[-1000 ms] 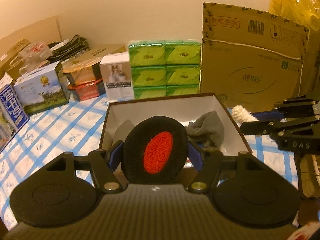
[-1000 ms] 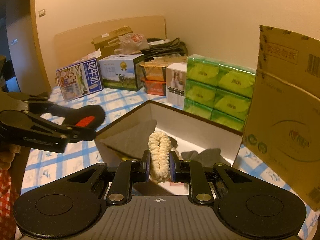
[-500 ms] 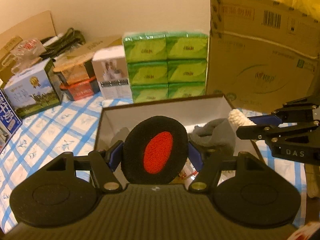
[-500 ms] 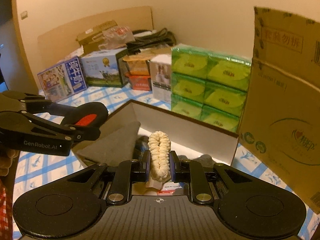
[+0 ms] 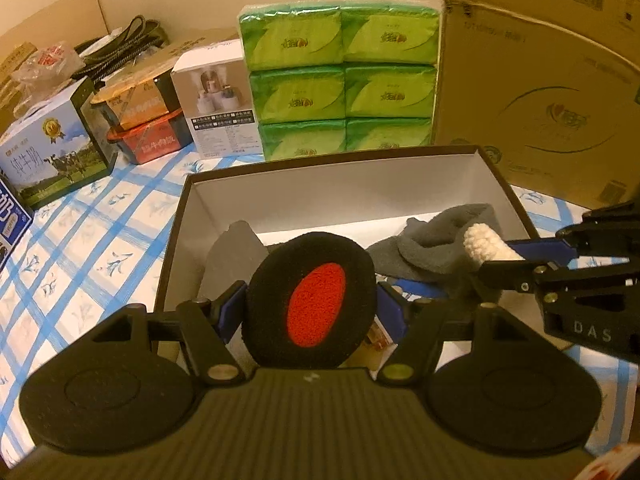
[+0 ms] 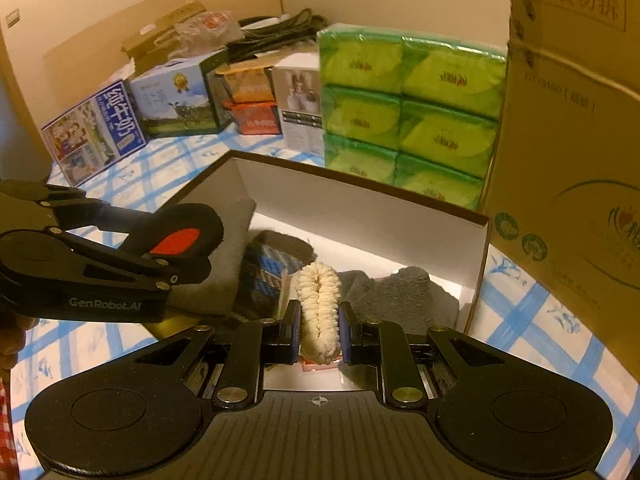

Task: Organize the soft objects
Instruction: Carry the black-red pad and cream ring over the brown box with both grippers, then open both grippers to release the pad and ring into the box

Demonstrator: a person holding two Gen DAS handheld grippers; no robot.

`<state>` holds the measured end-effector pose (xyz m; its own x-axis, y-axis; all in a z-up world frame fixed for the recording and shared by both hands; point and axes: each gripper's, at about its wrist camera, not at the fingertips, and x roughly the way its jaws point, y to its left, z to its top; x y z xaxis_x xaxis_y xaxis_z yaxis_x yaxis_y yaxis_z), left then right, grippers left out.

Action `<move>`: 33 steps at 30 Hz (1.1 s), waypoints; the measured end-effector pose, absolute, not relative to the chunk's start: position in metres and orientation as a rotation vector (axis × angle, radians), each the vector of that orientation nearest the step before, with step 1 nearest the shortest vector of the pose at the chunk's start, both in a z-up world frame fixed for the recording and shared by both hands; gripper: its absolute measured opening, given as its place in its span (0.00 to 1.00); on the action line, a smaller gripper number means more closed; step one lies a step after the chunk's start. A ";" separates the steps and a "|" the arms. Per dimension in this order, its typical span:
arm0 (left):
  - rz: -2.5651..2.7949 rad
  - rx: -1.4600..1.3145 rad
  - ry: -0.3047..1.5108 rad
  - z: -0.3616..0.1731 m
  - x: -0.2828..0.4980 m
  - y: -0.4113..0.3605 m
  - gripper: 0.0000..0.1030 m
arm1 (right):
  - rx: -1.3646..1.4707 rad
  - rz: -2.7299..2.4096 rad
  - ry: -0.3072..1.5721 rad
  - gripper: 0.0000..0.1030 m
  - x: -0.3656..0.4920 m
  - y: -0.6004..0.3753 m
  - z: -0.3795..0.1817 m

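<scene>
- an open box (image 5: 188, 216) with a dark rim and white inside walls sits on a blue-checked tablecloth (image 5: 80, 248).
- inside it, a grey cloth (image 5: 234, 248) leans in the left part, a grey fleece piece (image 5: 436, 240) lies in the right part, and a blue patterned packet (image 6: 264, 276) sits between them on the floor of the box.
- just beyond the far wall of the box stands a stack of green tissue packs (image 5: 340, 80), with a large cardboard carton (image 5: 540, 92) to its right and milk cartons (image 5: 48, 148) well off to the left.
- the left gripper (image 5: 312, 310) has its jaws spread fairly wide and pressed on a round black pad with a red centre (image 5: 316, 300), held upright over the near left part of the box.
- the right gripper (image 6: 319, 330) has its jaws set narrow, pinching a cream knitted scrunchie (image 6: 319, 312) over the near right part of the box, above the fleece piece.
- compared with a second ago, both grippers sit closer in over the box and tip more steeply down into it; the box fills more of each view, and neither grip has changed.
</scene>
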<state>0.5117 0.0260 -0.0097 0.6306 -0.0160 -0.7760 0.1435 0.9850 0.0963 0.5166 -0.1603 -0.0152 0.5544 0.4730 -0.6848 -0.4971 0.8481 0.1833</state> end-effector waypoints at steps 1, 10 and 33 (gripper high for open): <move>-0.085 0.147 0.888 -0.011 0.514 0.027 0.66 | -0.031 0.565 0.802 0.19 0.518 -0.160 -0.016; -0.048 0.151 0.859 -0.015 0.522 0.034 0.74 | -0.001 0.544 0.821 0.19 0.529 -0.161 -0.021; -0.047 0.123 0.836 -0.014 0.515 0.048 0.74 | 0.007 0.506 0.745 0.60 0.533 -0.154 -0.017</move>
